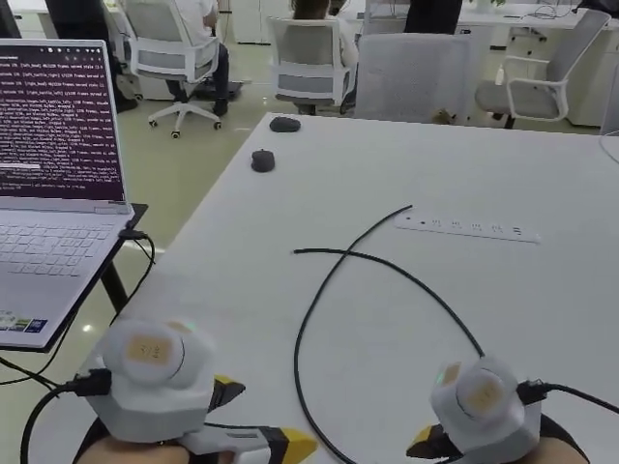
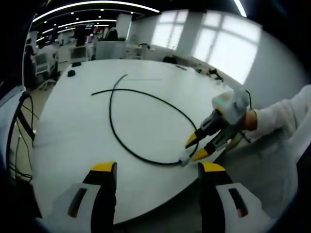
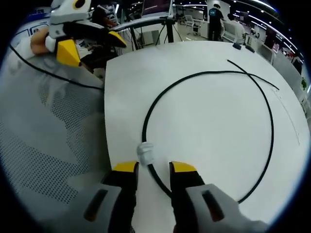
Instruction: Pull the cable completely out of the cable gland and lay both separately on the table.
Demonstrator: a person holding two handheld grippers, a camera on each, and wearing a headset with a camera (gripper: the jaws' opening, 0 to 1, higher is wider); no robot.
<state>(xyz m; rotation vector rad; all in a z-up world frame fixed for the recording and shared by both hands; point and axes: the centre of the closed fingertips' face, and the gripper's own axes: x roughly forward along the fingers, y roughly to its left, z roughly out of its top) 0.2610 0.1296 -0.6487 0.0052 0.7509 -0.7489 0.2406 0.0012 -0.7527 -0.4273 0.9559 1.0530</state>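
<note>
A: Right gripper point(image 3: 153, 167)?
B: Jaws apart, astride the cable point(image 3: 144, 127) just behind its white gland point(image 3: 145, 151), at the table's point(image 3: 209, 126) near edge.
A: Left gripper point(image 2: 158, 167)?
B: Jaws wide apart, holding nothing. Farther off, the cable crosses itself.

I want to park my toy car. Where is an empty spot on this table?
Free: the bare white patch inside the cable loop, and the far stretch between the power strip and the two mice. Crowded: the near edge, where the right gripper straddles the cable beside the cable gland.
</note>
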